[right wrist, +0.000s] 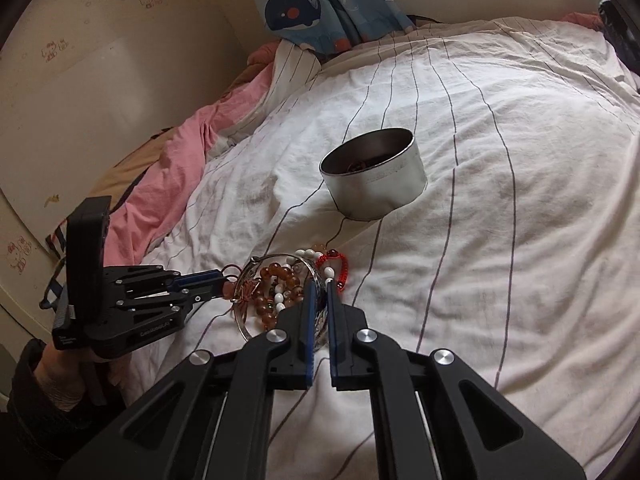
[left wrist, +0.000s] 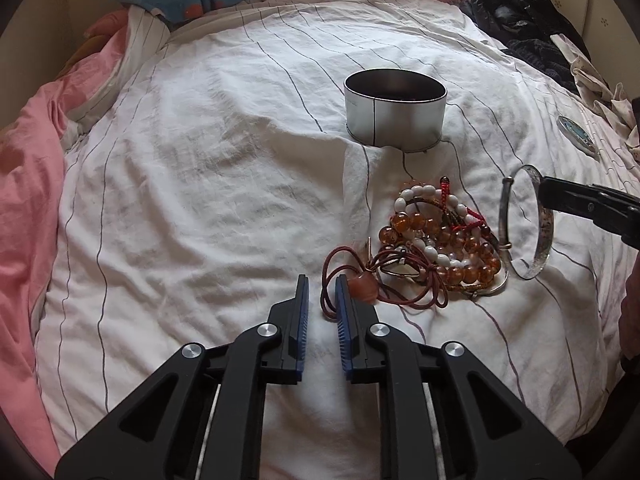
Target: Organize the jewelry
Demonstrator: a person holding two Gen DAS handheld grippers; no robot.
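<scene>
Nearest the left wrist lens: left gripper (left wrist: pixel 322 292), blue-padded fingers (left wrist: pixel 303 308) narrowly parted with nothing pressed between them, tips just beside a loop of brown cord (left wrist: pixel 360 280) and its small pink pendant (left wrist: pixel 363 289). Beyond that, toward the middle of the bed (left wrist: pixel 200 160): a tangled jewelry pile (left wrist: pixel 440 236) — amber beads, white beads, a red woven strand, thin metal hoops — lying on the white striped quilt. Right gripper (right wrist: pixel 319 286) clamped on the silver bangle (left wrist: pixel 526 224), band standing on edge between the pads, raised just clear of the quilt at the pile's right side. Round metal tin (left wrist: pixel 395 110) open, farther up the bed past the pile, well apart from both grippers; something dark inside, too dim to name. Small round disc (left wrist: pixel 578 136) near the right edge of the bed, possibly the tin's lid.

Step in hand, by the look of it: bangle picked out of the heap, ready for transfer to the tin. Next move calls for carrying it up and over the rim without snagging the neighbouring strands, then letting go above the opening — a firm pinch until then, since a smooth hoop held edge-on could swivel or slip.
</scene>
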